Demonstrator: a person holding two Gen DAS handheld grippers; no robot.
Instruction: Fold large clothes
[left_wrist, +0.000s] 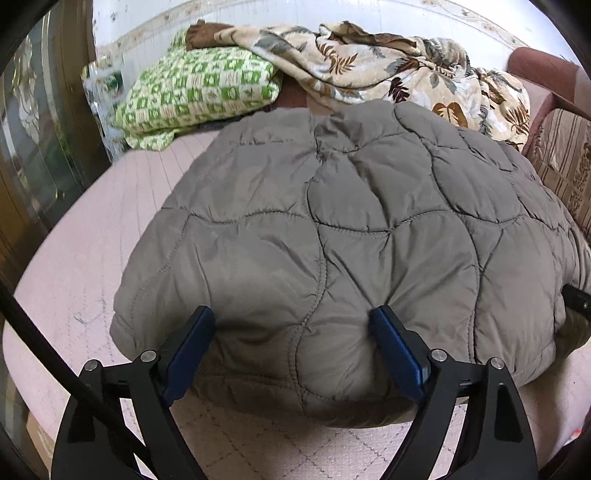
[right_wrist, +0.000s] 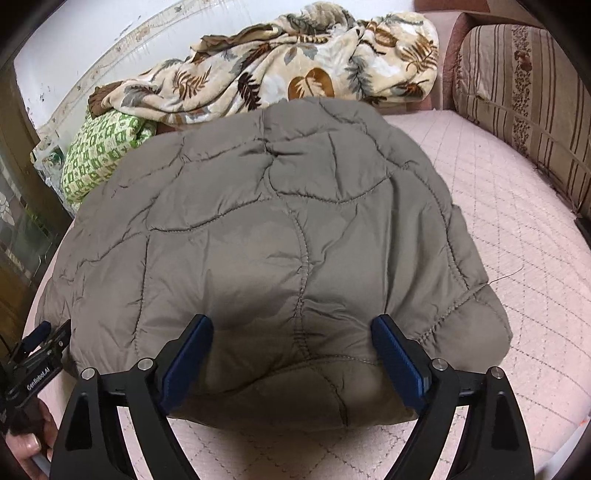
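Pink quilted bed (left_wrist: 74, 266), folded jacket (left_wrist: 332, 229)

Soft, even daylight, moderately bright; no glare. Diffuse shadow on the quilted jacket (left_wrist: 332, 240) between each hand-held gripper's fingers. Strong fisheye bending, black vignette at corners. Centre sharp; left edges slightly smeared.

We read one marking only: "GenRobot.AI" in white letters on the black body of the left gripper (right_wrist: 37, 343), seen at the lower left edge of the right wrist view. We find no other legible text anywhere.
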